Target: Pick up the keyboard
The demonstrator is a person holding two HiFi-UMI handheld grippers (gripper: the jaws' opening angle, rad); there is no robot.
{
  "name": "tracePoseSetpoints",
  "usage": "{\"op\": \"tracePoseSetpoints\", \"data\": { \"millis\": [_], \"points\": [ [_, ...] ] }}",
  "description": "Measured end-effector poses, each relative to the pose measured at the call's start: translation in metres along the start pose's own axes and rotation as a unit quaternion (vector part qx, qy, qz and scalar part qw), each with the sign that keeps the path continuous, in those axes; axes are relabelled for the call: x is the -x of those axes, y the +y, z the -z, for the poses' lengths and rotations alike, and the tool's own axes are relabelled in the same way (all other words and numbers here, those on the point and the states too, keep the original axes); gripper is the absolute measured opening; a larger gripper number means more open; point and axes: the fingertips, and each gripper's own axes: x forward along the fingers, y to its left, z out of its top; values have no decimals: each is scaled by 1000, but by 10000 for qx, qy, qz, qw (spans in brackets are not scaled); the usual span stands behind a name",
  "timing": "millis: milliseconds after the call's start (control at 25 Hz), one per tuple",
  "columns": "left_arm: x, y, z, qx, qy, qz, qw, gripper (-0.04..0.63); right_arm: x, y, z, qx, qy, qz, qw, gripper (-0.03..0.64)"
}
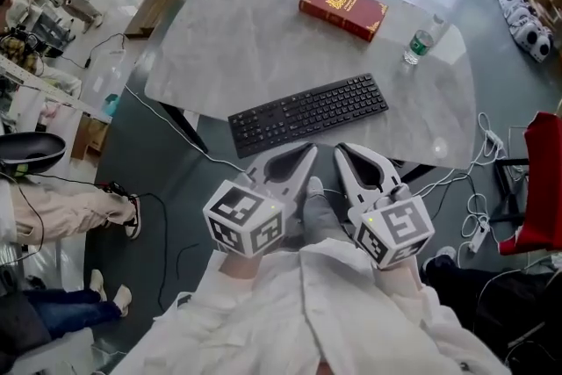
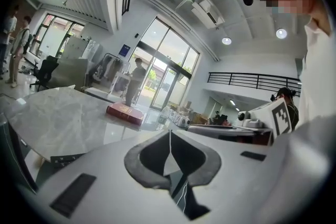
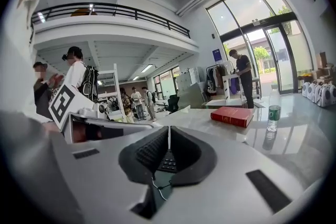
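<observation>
Honestly, nothing here reads as actual text. The red book on the worktop has a gold emblem on its cover, but any lettering is too small to make out. The bottle has a green label (just a colour blob). The keyboard legends are too tiny. A blue sign on the wall by the glass doors is unreadable. The cube on the left gripper and the cube on the right gripper carry black-and-white square markers, no letters or numbers.
</observation>
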Motion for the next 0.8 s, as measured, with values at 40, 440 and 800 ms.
{"op": "tracePoseSetpoints", "data": {
  "millis": [40,440,800],
  "points": [
    [-7,5,-3,6,8,-15,10000,18,-7,-7,-3,8,16,-30,10000,34],
    [-73,60,-27,118,80,-303,9994,18,-66,-81,-24,8,199,-308,9993,34],
    [-112,76,-43,87,55,-603,9981,18,-95,-122,-41,36,215,-660,9976,34]
  ]
}}
